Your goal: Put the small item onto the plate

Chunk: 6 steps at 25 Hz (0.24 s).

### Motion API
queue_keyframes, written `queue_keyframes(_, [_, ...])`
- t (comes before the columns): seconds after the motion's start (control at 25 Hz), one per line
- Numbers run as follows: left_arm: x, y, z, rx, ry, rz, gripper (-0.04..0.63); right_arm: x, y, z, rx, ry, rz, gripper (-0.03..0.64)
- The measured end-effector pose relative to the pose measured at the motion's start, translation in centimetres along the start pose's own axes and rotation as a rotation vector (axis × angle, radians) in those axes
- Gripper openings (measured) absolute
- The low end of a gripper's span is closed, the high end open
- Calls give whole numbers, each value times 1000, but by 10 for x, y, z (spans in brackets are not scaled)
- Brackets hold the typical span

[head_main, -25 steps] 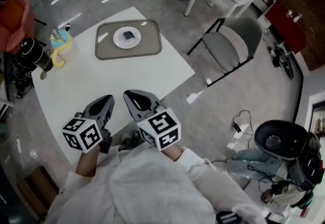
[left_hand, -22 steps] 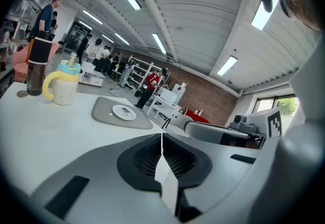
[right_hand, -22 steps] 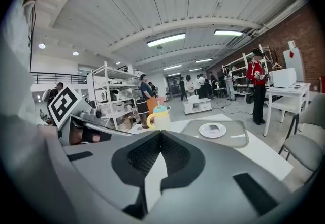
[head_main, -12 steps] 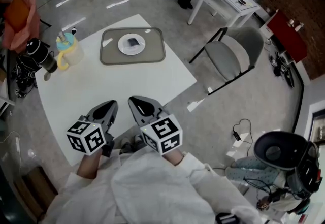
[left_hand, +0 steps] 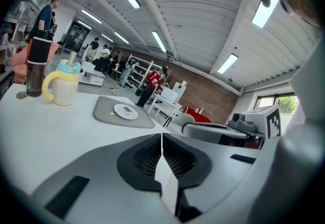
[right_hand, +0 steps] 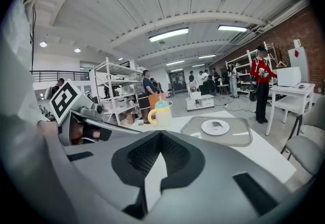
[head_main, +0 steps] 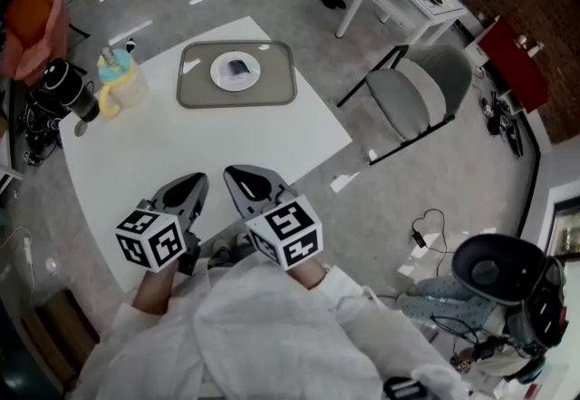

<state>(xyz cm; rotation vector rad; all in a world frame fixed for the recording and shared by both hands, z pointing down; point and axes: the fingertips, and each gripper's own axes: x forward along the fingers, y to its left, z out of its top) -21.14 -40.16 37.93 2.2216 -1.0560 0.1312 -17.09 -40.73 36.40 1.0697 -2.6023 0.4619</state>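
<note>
A small dark item [head_main: 237, 68] lies on the white plate [head_main: 224, 78], which rests in a grey tray [head_main: 276, 85] at the far side of the white table. Both gripper views show the same plate [left_hand: 125, 112] [right_hand: 215, 127] far ahead. My left gripper [head_main: 188, 187] and right gripper [head_main: 243, 179] hover side by side over the table's near edge, well short of the tray. Each has its jaws shut with nothing between them. From the left gripper view, the left gripper [left_hand: 161, 139] points toward the tray; the right gripper [right_hand: 160, 134] does likewise in its own view.
A cup with a yellow handle and blue lid [head_main: 118, 81] and a black bottle [head_main: 68, 90] stand at the table's far left. A grey chair [head_main: 417, 90] is to the right of the table. People stand in the background of the room.
The head view has shifted slightly. Both grippers stay shut in about the same place near the table's front edge.
</note>
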Motion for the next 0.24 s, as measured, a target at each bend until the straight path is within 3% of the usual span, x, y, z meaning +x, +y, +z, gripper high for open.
queue_keyframes(0.24, [4, 8, 5, 8, 1, 10, 17, 8, 1, 4, -21, 8, 21, 15])
